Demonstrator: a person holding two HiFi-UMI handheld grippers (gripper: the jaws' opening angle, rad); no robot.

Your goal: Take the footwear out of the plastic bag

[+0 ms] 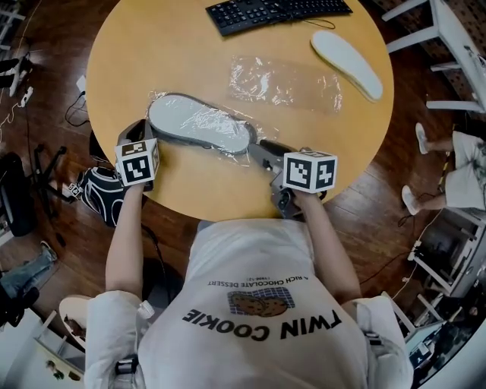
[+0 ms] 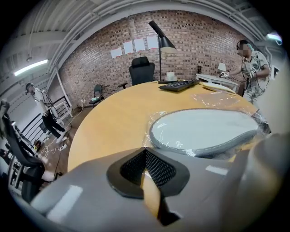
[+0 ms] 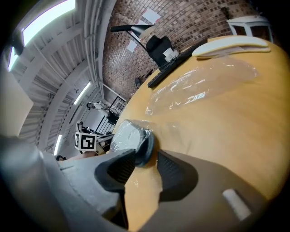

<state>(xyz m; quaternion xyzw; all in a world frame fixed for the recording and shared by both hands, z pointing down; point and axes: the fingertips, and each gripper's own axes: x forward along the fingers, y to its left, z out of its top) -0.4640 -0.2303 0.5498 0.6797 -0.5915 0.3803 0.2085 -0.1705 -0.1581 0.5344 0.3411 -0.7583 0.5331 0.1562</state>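
Observation:
A grey insole wrapped in a clear plastic bag lies on the round wooden table near its front edge. My left gripper sits at the bag's left end. In the left gripper view its jaws meet at the tips, with the bagged insole just beyond and to the right. I cannot tell whether any film is caught between them. My right gripper is at the insole's right end. In the right gripper view its jaws stand apart, with the wrapped insole end between the tips.
An empty clear bag and a bare white insole lie farther back on the table, beyond them a black keyboard. A person stands off to the right. The table's front edge runs right under both grippers.

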